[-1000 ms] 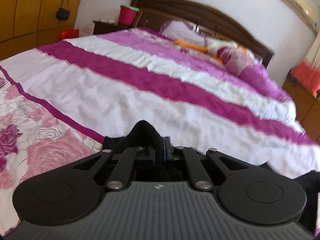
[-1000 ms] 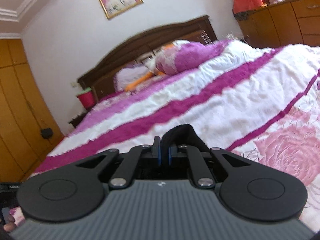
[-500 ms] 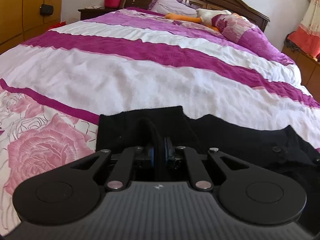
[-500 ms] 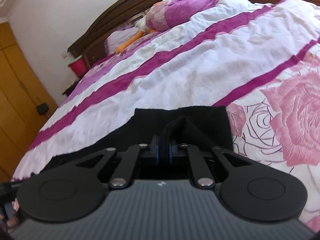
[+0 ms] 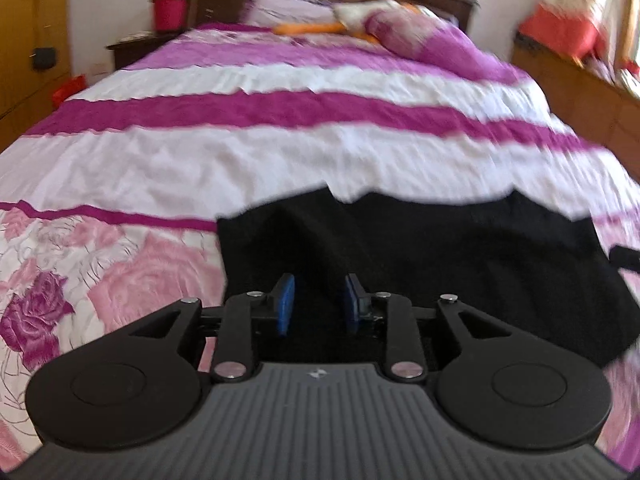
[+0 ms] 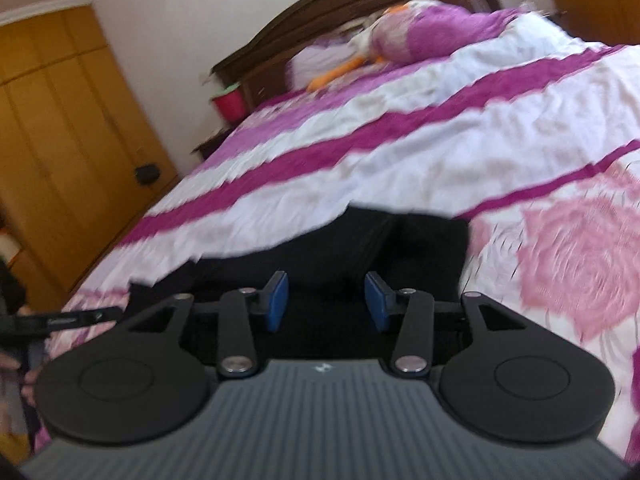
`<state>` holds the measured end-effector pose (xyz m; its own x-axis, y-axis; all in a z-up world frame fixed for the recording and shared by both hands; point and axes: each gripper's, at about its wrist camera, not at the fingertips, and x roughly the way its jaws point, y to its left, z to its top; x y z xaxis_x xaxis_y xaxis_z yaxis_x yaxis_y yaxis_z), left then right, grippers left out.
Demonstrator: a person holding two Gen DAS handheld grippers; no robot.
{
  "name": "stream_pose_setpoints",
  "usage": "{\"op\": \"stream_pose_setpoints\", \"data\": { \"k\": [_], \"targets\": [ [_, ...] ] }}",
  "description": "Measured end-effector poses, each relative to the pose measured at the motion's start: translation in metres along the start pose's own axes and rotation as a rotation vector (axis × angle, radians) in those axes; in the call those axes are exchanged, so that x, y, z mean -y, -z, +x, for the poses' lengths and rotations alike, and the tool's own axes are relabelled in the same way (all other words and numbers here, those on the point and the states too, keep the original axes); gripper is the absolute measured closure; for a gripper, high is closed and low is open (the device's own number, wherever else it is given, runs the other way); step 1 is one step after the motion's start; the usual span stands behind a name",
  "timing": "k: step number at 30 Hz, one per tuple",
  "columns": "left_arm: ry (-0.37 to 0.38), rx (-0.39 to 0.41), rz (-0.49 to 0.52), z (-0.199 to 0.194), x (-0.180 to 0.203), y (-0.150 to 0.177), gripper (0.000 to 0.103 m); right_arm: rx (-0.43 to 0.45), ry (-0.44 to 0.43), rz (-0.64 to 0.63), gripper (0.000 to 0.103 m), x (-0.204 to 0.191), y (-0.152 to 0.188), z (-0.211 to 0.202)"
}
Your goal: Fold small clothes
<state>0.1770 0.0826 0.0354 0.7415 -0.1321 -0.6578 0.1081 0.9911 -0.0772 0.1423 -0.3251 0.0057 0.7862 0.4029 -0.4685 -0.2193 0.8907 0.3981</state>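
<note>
Black garment flat on bedspread.

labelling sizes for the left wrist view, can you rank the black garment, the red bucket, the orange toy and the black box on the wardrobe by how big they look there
1. black garment, by far the largest, though it lies nearest the camera
2. orange toy and red bucket: too alike and blurred to rank
3. black box on the wardrobe, smallest

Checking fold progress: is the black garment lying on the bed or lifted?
Lying on the bed: the black garment rests flat on the bedspread, outside both just-opened grippers.
</note>
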Motion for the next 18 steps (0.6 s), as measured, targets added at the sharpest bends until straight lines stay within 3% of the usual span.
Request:
{"op": "stream_pose_setpoints", "data": {
  "k": [6,10,14,18],
  "targets": [
    [-0.021,-0.029,0.067,0.019,0.011,0.013,0.071,-0.064,0.051,-0.135,0.059,-0.017,0.016,0.02],
    [-0.035,-0.028,0.056,0.032,0.011,-0.001,0.071,-0.042,0.093,-0.211,0.061,-0.023,0.01,0.04],
    [-0.056,-0.015,0.021,0.051,0.005,-0.02,0.071,0.007,0.156,-0.258,0.073,-0.024,-0.004,0.058],
    [-0.068,0.01,-0.048,0.067,-0.005,-0.034,0.071,0.042,0.212,-0.269,0.073,-0.02,-0.018,0.077]
  ]
}}
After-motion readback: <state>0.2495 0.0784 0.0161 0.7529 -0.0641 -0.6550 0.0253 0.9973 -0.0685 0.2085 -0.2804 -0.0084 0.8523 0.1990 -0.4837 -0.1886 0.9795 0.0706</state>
